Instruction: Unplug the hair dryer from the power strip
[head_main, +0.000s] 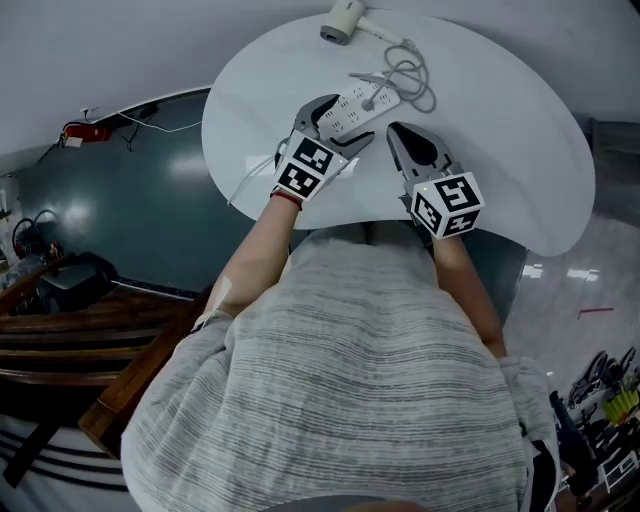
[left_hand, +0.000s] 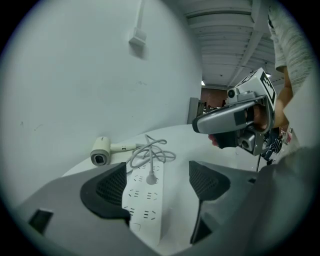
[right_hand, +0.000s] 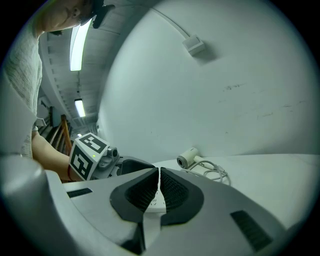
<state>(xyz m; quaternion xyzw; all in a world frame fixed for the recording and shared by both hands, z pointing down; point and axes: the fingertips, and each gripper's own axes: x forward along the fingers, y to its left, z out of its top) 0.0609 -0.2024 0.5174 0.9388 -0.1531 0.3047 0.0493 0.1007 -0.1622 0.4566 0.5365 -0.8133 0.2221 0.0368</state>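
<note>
We held the left gripper with its jaws wide apart astride the strip's near end, gripping nothing, likely to pin it. The right gripper, jaws together and empty, stood just beside it. The plug sat in the strip, with the dryer beyond. The round white surface met a pale wall.

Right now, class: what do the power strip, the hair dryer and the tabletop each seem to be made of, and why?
Power strip: likely moulded plastic, white, smooth and matte; crisp socket slots suggest it. Hair dryer: probably plastic too, cream, with a soft sheen on its rounded body. Tabletop: hard, smooth and white, faintly glossy; laminate or painted board, cannot tell which.
</note>
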